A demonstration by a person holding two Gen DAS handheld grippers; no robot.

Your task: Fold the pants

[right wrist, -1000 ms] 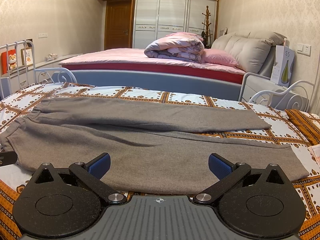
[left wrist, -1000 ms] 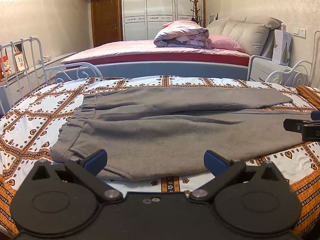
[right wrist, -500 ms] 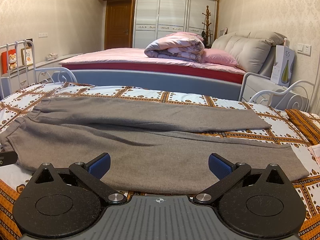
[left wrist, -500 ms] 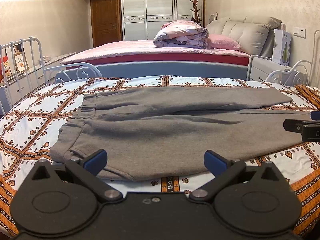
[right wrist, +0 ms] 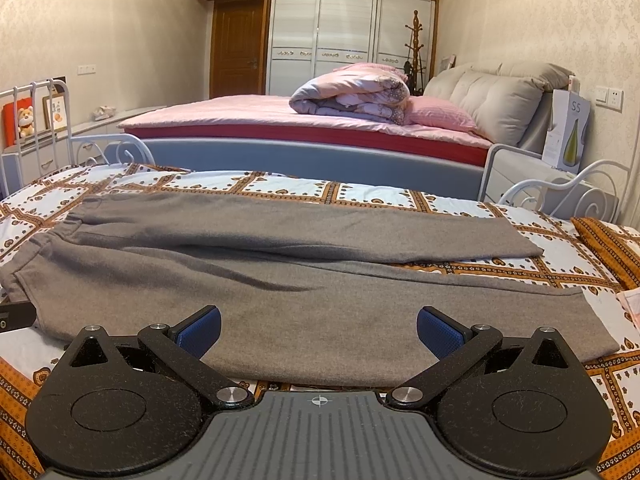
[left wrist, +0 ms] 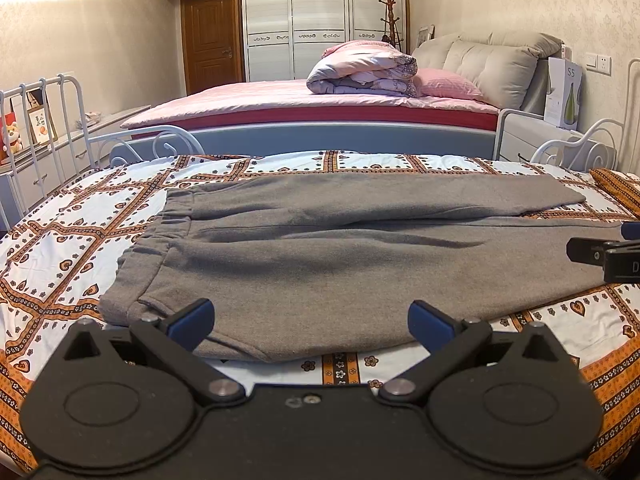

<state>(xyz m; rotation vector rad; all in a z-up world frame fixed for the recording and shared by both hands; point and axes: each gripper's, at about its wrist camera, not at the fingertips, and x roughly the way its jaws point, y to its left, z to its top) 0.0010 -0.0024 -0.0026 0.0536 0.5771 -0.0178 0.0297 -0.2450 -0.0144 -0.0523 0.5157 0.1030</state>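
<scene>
currently pants [left wrist: 340, 256] flat on bed [left wrist: 60, 248], legs spread apart, unfolded. left claw [left wrist: 310, 320] released near waistband edge; right claw [right wrist: 318, 326] released near leg edge. risk: single-layer pinch, uneven lift, skewed fold.

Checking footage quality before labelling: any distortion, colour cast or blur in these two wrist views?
Left wrist view: fisheye bends the room, corners are dark, warm light tints the walls, and the gray pants are sharp. Right wrist view: same curvature and warm cast, with the right gripper crisp against the patterned bedspread.
</scene>
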